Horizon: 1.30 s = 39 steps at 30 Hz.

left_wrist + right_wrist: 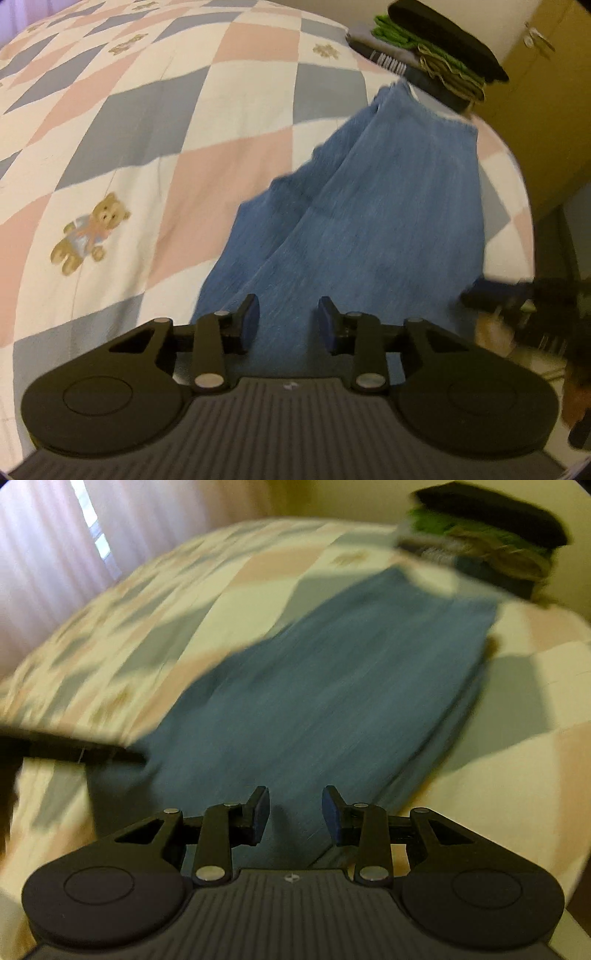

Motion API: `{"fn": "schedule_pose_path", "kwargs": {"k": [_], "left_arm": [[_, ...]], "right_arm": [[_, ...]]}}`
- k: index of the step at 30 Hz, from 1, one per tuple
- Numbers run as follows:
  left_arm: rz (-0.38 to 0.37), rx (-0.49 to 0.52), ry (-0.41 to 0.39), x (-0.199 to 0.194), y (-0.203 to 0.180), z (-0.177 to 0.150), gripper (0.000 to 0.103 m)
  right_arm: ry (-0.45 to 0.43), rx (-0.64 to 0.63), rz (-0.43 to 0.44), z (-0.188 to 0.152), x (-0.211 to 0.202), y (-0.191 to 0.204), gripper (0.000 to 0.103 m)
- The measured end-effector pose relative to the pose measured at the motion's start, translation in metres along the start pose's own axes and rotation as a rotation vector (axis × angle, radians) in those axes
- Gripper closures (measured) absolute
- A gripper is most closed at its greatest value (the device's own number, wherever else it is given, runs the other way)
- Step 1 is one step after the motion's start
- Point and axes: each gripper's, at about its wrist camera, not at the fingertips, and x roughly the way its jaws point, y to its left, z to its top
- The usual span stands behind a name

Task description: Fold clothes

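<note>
My feeds show dim, warm indoor light, daylight glowing through the curtain (55, 554), heavy motion blur on the right view, and fisheye bending at the edges.

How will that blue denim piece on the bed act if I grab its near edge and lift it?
The blue denim garment will probably drape and sag rather than hold shape, since it already lies in soft folds on the quilt. Its overlapping layers may slide apart when raised. Denim looks thick, so it is likely heavyish for cloth. Both the left gripper and right gripper are open above it.
</note>
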Motion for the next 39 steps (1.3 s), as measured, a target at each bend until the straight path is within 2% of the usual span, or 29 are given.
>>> {"fn": "schedule_pose_path", "kwargs": {"k": [2,4,8,11,14,16,17,19,21,22,25,28,32,34,36,38,39], "left_arm": [[0.018,0.039,0.02,0.013,0.003,-0.005,0.08],[0.043,0.081,0.024,0.013,0.0,-0.004,0.081],[0.002,0.11,-0.01,-0.014,-0.004,-0.007,0.081],[-0.008,0.152,0.003,-0.022,-0.003,-0.023,0.081],[-0.025,0.18,0.019,-0.012,0.006,-0.038,0.081],[-0.02,0.198,0.034,-0.006,0.007,-0.037,0.085],[-0.01,0.21,0.037,-0.007,0.005,-0.035,0.086],[-0.005,0.238,0.016,-0.019,0.001,-0.033,0.087],[-0.013,0.261,0.004,-0.027,-0.001,-0.038,0.085],[-0.007,0.274,0.013,-0.027,0.0,-0.044,0.085],[-0.003,0.268,0.044,-0.018,0.007,-0.058,0.084],[0.016,0.295,0.051,-0.027,0.003,-0.057,0.085],[0.077,0.415,0.045,-0.05,-0.003,-0.067,0.083],[0.116,0.498,0.045,-0.058,-0.007,-0.077,0.081],[0.155,0.629,0.03,-0.058,-0.017,-0.089,0.069],[0.207,0.803,-0.001,-0.052,-0.029,-0.104,0.065],[0.234,0.904,-0.023,-0.047,-0.035,-0.112,0.063]], "right_arm": [[0.019,-0.085,-0.063,-0.014,0.023,0.016,0.066],[0.007,-0.065,-0.077,-0.01,0.023,0.018,0.067],[-0.072,0.001,-0.104,-0.011,-0.01,0.021,0.067],[-0.091,0.027,-0.074,-0.031,-0.029,0.029,0.067],[-0.016,-0.052,-0.075,-0.053,-0.014,0.047,0.067],[-0.011,-0.163,-0.121,-0.066,-0.001,0.058,0.068],[-0.014,-0.178,-0.138,-0.064,-0.002,0.061,0.068],[-0.05,-0.14,-0.151,-0.057,-0.018,0.064,0.067],[-0.126,-0.146,-0.114,-0.058,-0.037,0.074,0.068],[-0.134,-0.164,-0.089,-0.062,-0.042,0.081,0.068],[-0.009,-0.213,-0.085,-0.081,-0.017,0.093,0.068],[0.014,-0.204,-0.094,-0.081,-0.013,0.093,0.068],[-0.02,-0.196,-0.1,-0.079,-0.037,0.094,0.064],[-0.024,-0.247,-0.115,-0.085,-0.046,0.101,0.057],[-0.022,-0.324,-0.136,-0.095,-0.049,0.112,0.054],[-0.027,-0.412,-0.157,-0.106,-0.051,0.124,0.05],[-0.03,-0.459,-0.171,-0.111,-0.048,0.13,0.043]]}}
